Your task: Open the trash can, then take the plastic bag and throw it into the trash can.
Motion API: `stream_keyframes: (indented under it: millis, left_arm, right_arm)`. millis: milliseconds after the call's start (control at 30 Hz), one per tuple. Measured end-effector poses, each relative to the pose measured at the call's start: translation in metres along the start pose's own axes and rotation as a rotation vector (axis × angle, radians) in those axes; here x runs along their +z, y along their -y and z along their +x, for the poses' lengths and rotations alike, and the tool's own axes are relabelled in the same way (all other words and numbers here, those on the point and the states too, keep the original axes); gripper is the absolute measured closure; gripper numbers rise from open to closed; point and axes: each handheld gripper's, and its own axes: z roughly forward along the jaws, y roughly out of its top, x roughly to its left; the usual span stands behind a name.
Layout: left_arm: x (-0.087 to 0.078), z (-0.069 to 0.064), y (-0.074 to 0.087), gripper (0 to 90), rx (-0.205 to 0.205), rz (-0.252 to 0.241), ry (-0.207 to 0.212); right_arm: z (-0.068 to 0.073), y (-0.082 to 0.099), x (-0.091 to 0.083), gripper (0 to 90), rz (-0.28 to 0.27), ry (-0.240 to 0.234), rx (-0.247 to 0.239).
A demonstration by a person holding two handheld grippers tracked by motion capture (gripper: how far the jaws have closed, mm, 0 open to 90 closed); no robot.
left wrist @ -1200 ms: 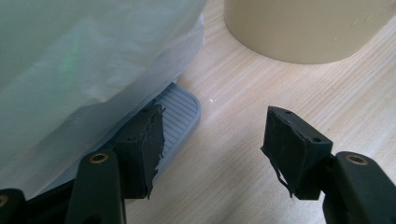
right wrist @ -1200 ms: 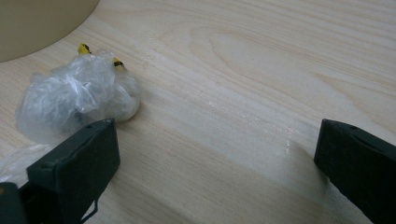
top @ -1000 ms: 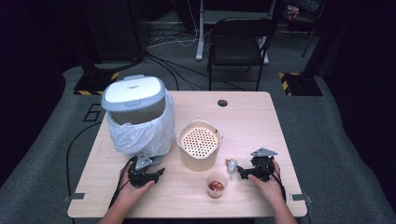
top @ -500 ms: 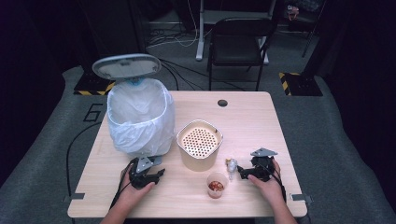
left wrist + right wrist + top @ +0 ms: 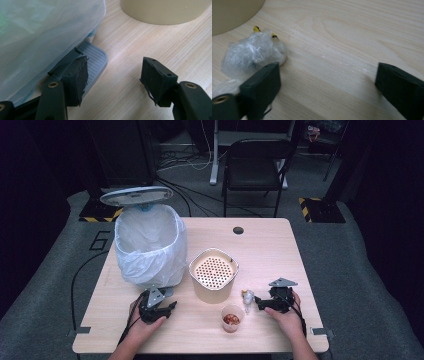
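Bin [image 5: 150, 251], lined with a white bag, stands at the worktop's [image 5: 270, 245] left rear, lid [image 5: 136, 196] raised. Left gripper [image 5: 159, 307], fingers wide apart and holding nothing, has one finger [image 5: 77, 75] on the grey pedal [image 5: 93, 57] at the bin's base. Right gripper [image 5: 260, 303], fingers spread and empty, sits just beside a crumpled plastic wad [image 5: 252, 53]. Beige perforated container [image 5: 213, 274] and small cup [image 5: 232, 318] stand between the hands.

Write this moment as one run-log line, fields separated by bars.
bin lid up | left tool open, one jaw on pedal | right tool open beside plastic wad | nothing held
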Motion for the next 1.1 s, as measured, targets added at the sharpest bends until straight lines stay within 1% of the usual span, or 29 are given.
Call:
stream_keyframes:
  millis: [67, 100, 167, 267, 300, 333, 367, 400, 467, 500, 533, 600, 667, 700, 733, 767, 800, 833, 867, 933, 967, 1000, 1033, 1100]
  left_arm:
    - [0.000, -0.001, 0.000, 38.2, 0.000, -0.004, -0.006]
    - [0.001, -0.001, 0.000, 38.2, 0.000, -0.009, -0.012]
    - [0.000, -0.001, 0.000, 38.2, 0.003, -0.002, -0.007]
    - [0.001, -0.001, 0.000, 38.1, 0.000, -0.008, -0.012]
    - [0.000, -0.001, 0.000, 38.2, -0.002, -0.003, -0.005]
    - [0.000, 0.000, 0.000, 38.2, -0.006, -0.005, -0.006]
    - [0.001, 0.000, 0.000, 38.2, -0.013, -0.009, -0.007]
    - [0.000, 0.000, 0.000, 38.2, -0.016, -0.006, -0.002]
    - [0.000, 0.000, 0.000, 38.2, -0.017, -0.006, -0.001]
    - [0.000, 0.000, 0.000, 38.2, -0.015, -0.007, -0.002]
    - [0.001, -0.001, 0.000, 38.2, -0.011, -0.007, -0.008]
    - [0.000, 0.000, 0.000, 38.2, -0.008, -0.005, -0.007]
    - [0.000, 0.000, 0.000, 38.1, -0.009, -0.004, -0.006]
    - [0.000, -0.001, 0.000, 38.1, -0.005, -0.004, -0.007]
    - [0.001, -0.002, 0.000, 38.1, -0.008, -0.005, -0.016]
    - [0.000, -0.002, 0.000, 38.1, -0.006, -0.001, -0.012]
    - [0.001, -0.002, 0.000, 38.1, -0.005, -0.001, -0.014]
    - [0.001, -0.002, 0.000, 38.1, -0.004, -0.001, -0.015]
    - [0.001, -0.002, 0.000, 38.1, -0.005, -0.002, -0.015]
    - [0.001, -0.002, 0.000, 38.1, -0.004, -0.001, -0.014]
    - [0.001, -0.002, 0.000, 38.1, -0.005, -0.001, -0.014]
    - [0.000, -0.002, 0.000, 38.1, -0.006, -0.001, -0.014]
    - [0.000, -0.002, 0.000, 38.1, -0.007, -0.001, -0.013]
    - [0.000, -0.002, 0.000, 38.1, -0.006, -0.001, -0.014]
  right_arm:
    - [-0.002, 0.000, -0.002, 19.1, 0.001, 0.001, -0.001]
    - [-0.002, -0.001, -0.004, 23.2, 0.013, 0.000, 0.006]
    - [-0.002, -0.002, -0.005, 24.9, 0.017, 0.001, 0.010]
    - [-0.002, -0.004, -0.009, 25.9, 0.017, 0.012, 0.022]
    - [-0.001, -0.004, -0.011, 28.1, 0.007, 0.020, 0.030]
    - [0.000, -0.005, -0.014, 31.6, -0.002, 0.026, 0.029]
    - [-0.001, -0.006, -0.016, 33.9, -0.013, 0.026, 0.010]
    - [0.001, -0.007, -0.018, 34.2, -0.025, 0.027, 0.026]
    - [0.002, -0.010, -0.022, 35.5, -0.046, 0.034, 0.021]
    - [0.004, -0.012, -0.024, 36.1, -0.054, 0.027, 0.032]
    - [0.005, -0.013, -0.026, 37.3, -0.069, 0.021, 0.024]
    - [0.009, -0.015, -0.028, 38.9, -0.078, 0.009, 0.026]
    - [0.013, -0.017, -0.029, 40.1, -0.086, 0.001, 0.014]
    - [0.014, -0.018, -0.028, 40.4, -0.080, -0.002, 0.008]
    - [0.015, -0.018, -0.028, 40.4, -0.079, -0.017, 0.011]
    - [0.017, -0.018, -0.027, 40.4, -0.072, -0.025, 0.014]
    - [0.018, -0.019, -0.027, 40.4, -0.071, -0.034, 0.019]
    - [0.020, -0.019, -0.026, 40.4, -0.072, -0.045, 0.012]
    - [0.022, -0.020, -0.025, 40.3, -0.075, -0.055, 0.019]
    - [0.025, -0.021, -0.024, 40.4, -0.082, -0.061, 0.006]
    - [0.029, -0.022, -0.024, 40.4, -0.087, -0.075, 0.001]
    - [0.029, -0.022, -0.024, 40.4, -0.087, -0.075, 0.001]
    - [0.032, -0.023, -0.023, 40.4, -0.084, -0.081, 0.011]
    - [0.037, -0.024, -0.019, 41.2, -0.079, -0.102, -0.003]
